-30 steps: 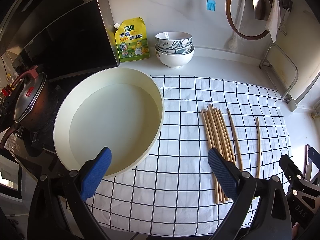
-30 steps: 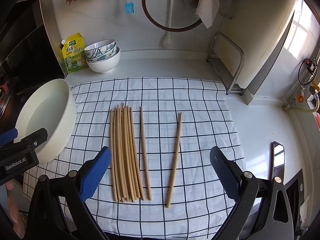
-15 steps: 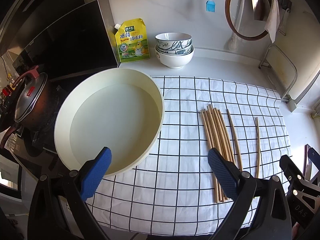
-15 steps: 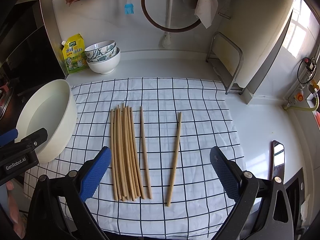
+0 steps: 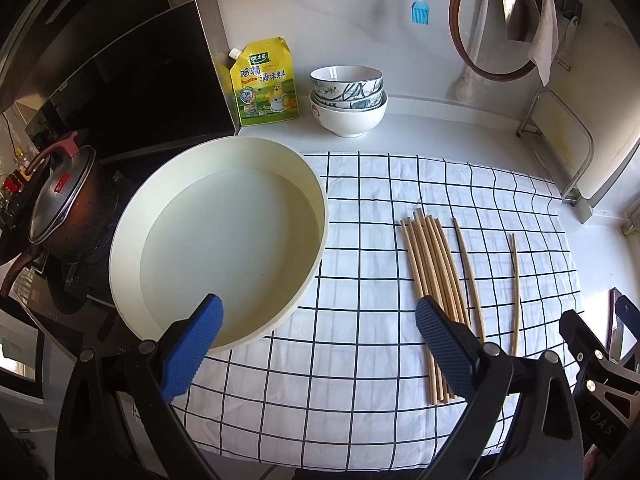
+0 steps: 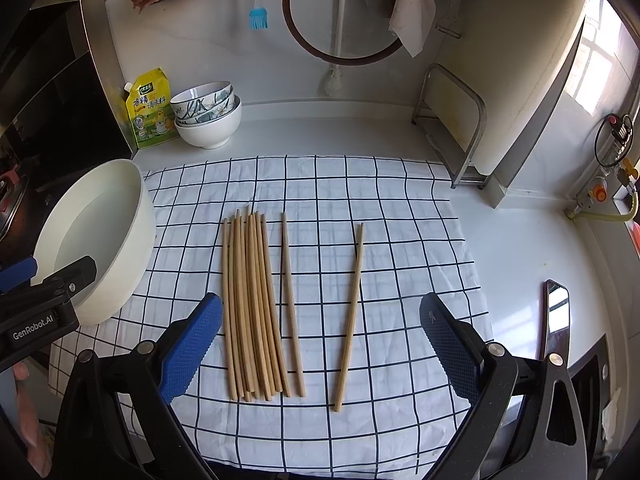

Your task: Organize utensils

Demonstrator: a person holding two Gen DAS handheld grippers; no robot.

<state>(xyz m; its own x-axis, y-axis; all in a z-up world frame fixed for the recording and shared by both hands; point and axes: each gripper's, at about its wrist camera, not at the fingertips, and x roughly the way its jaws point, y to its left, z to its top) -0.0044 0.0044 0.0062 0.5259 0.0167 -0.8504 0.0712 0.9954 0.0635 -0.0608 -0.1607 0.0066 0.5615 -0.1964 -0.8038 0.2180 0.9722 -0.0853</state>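
Note:
Several wooden chopsticks lie bundled side by side on a white checked cloth. One chopstick lies just right of the bundle and another lies further right, apart. My right gripper hovers open over their near ends, holding nothing. My left gripper is open too, between a cream round basin and the bundle, its right finger over the bundle's near ends.
Stacked bowls and a yellow seasoning pouch stand at the back wall. A lidded pot sits on the stove at left. A metal rack with a cutting board stands at right.
Both views have shifted slightly; the grippers have eased back a little. The chopsticks and basin have not moved.

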